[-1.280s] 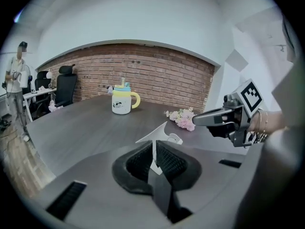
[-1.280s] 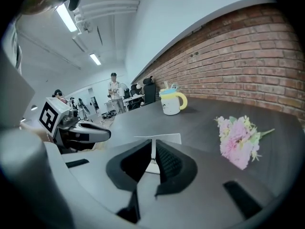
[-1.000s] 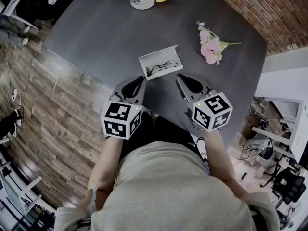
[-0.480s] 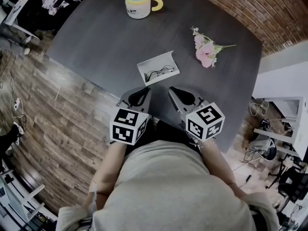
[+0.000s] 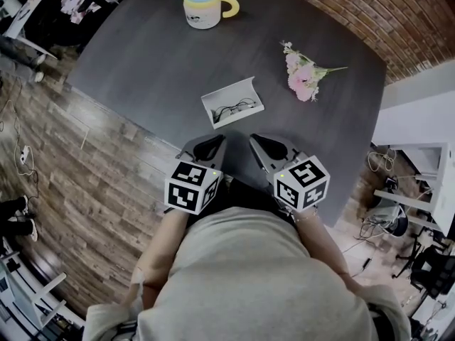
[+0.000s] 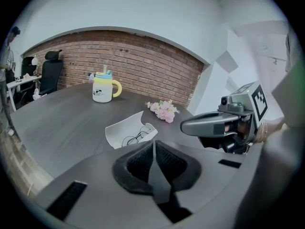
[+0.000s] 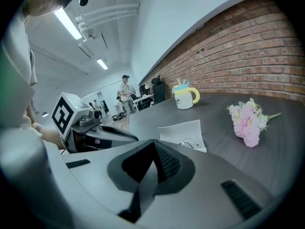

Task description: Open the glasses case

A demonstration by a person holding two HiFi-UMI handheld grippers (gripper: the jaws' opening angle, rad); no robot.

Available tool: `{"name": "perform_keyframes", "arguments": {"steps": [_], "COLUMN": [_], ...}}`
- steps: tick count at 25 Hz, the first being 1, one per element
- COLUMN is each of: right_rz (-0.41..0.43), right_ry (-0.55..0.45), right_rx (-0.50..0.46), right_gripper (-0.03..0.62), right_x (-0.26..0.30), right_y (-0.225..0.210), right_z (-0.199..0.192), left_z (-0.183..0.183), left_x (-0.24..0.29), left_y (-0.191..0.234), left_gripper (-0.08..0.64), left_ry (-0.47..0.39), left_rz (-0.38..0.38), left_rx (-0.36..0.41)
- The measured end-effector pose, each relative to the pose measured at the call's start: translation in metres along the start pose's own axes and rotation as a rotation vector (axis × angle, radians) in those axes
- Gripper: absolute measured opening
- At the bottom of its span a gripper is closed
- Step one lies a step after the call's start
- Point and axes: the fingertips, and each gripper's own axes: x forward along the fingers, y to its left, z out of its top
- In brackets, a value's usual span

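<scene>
Lying open near the desk's near edge, the glasses case is sitting just ahead of the left gripper and right gripper, long axis crosswise to them. Both are hovering with jaws clenched, empty, about equally near.

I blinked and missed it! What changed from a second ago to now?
The left gripper and right gripper pulled back toward the person, away from the glasses case, jaws shut and empty. Nothing was grabbed or dropped. It stayed open with the glasses inside; the mug and flowers didn't move.
</scene>
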Motion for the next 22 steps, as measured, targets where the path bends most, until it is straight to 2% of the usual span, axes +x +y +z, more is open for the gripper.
{"name": "perform_keyframes", "arguments": {"steps": [7, 22], "right_rz": [0.02, 0.018], "right_ry": [0.027, 0.026], "right_rx": [-0.015, 0.006], "right_gripper": [0.005, 0.005], "right_x": [0.0075, 0.0067], "right_y": [0.0049, -0.0005], "right_z": [-0.0056, -0.0047], "left_z": [-0.007, -0.0041], "left_x": [0.0048, 0.0065], "left_y": [-0.0015, -0.0031], "left_gripper": [0.034, 0.034], "left_ry": [0.026, 0.019], "left_rz": [-0.002, -0.011], "left_rx": [0.005, -0.007]}}
